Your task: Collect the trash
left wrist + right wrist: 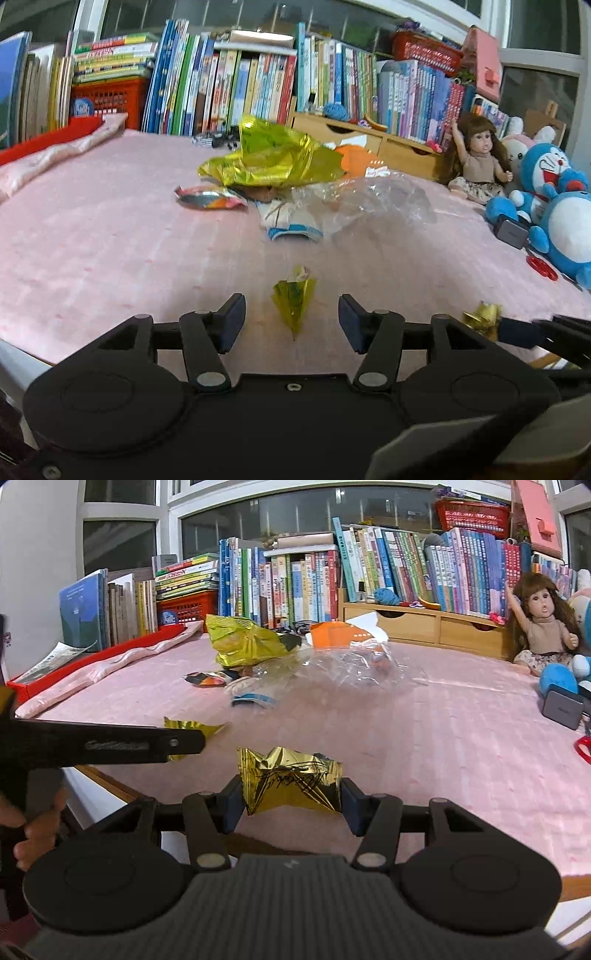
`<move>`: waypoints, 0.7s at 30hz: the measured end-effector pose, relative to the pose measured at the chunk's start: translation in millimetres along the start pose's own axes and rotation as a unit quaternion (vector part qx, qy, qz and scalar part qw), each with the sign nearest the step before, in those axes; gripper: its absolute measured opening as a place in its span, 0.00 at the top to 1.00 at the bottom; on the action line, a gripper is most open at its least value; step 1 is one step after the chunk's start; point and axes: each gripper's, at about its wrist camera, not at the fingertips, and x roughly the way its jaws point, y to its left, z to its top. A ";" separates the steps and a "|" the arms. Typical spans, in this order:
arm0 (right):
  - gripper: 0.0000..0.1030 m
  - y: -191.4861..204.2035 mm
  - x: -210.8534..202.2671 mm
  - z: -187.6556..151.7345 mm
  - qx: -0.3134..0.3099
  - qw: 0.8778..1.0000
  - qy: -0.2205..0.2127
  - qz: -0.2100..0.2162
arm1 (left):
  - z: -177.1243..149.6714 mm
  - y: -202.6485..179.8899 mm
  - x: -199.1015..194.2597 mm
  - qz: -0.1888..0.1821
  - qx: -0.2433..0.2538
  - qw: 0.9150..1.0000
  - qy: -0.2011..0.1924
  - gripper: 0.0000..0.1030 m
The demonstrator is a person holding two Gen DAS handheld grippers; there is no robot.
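My left gripper (291, 314) stands open just above the pink table top (110, 258). A small crumpled green-gold wrapper (293, 301) lies on the table between its fingers, untouched by the pads. My right gripper (291, 797) is shut on a crumpled gold foil wrapper (291, 779) near the table's front edge. In the left wrist view that gold foil wrapper (482, 317) shows at the right. Farther back lies a heap of trash: a big yellow-green foil bag (273, 158), a snack packet (210, 197), a clear plastic bag (369, 199) and a white-blue wrapper (291, 225).
A doll (476, 158) and blue plush toys (554, 206) sit at the right, with a grey box (511, 230) and red scissors (541, 267). Rows of books (221, 81) and a wooden drawer unit (388, 144) line the back. A folded pink cloth (55, 155) lies at the left.
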 end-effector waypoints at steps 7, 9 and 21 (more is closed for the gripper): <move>0.43 -3.3 -2.3 -6.1 0.006 1.000 -0.001 -0.004 | -0.4 -4.6 8.5 0.019 -0.004 1.000 -0.004 0.91; 0.43 -2.4 -2.7 -6.4 0.005 1.000 -0.002 -0.003 | -1.5 -7.8 1.9 0.022 0.009 1.000 -0.014 0.91; 0.43 11.6 -30.7 -25.7 0.035 0.999 0.000 0.027 | -50.3 -14.8 -77.8 0.041 0.033 0.998 -0.024 0.91</move>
